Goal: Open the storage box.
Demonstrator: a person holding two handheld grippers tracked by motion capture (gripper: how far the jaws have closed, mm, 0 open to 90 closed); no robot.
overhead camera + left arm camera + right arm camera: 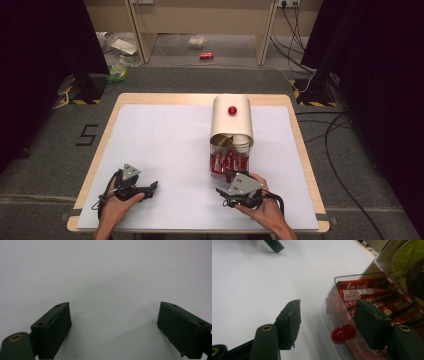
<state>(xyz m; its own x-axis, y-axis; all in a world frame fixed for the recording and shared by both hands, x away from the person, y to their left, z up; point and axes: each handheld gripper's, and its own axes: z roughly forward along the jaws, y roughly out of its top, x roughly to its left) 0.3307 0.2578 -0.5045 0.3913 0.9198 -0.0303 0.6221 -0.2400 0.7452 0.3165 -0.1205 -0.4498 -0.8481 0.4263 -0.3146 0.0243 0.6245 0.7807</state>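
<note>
A cream domed box with a red knob lies at the middle right of the white table top. From its near end sticks a clear drawer full of red snack bars. The drawer's front carries a small red knob. My right gripper is at that front, open, with its jaws either side of the knob and not touching it. My left gripper rests at the near left, open over bare table.
The table's wooden rim shows around the white sheet. Beyond the table, on the floor, lie a red can, plastic litter and cables. Dark curtains stand at both sides.
</note>
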